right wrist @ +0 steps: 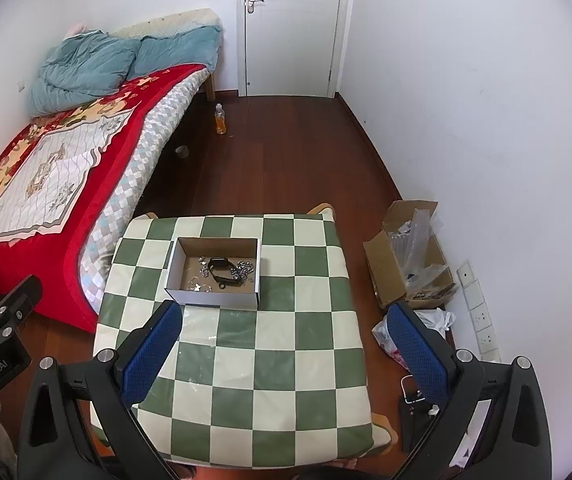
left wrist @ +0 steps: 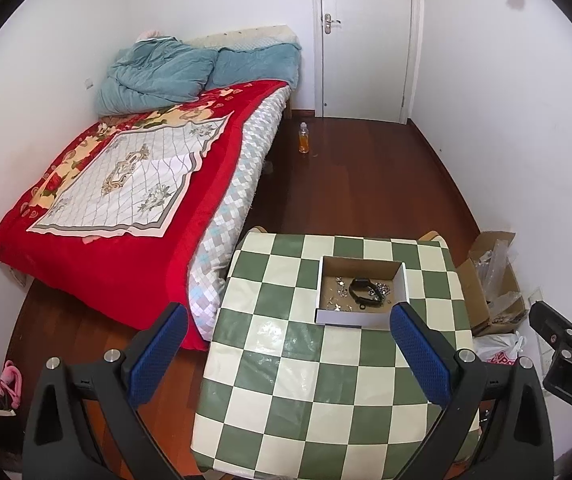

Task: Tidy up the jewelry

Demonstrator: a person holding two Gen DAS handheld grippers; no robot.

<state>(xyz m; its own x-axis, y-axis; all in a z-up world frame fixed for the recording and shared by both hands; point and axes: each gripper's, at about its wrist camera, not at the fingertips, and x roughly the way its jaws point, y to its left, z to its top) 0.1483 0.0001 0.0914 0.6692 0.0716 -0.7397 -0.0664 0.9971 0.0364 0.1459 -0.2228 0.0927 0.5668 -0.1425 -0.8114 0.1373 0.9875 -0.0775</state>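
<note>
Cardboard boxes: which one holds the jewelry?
The shallow white-sided box on the checkered table. The brown floor box holds plastic wrap.

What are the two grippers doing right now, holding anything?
Left gripper: open, holding nothing, above the checkered table.
Right gripper: open, holding nothing, short of the jewelry box.

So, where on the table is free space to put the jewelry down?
The checkered table is bare between the white box and its near edge, and also right of the box. Inside the box it is crowded: a black band lies among small silver pieces.
</note>
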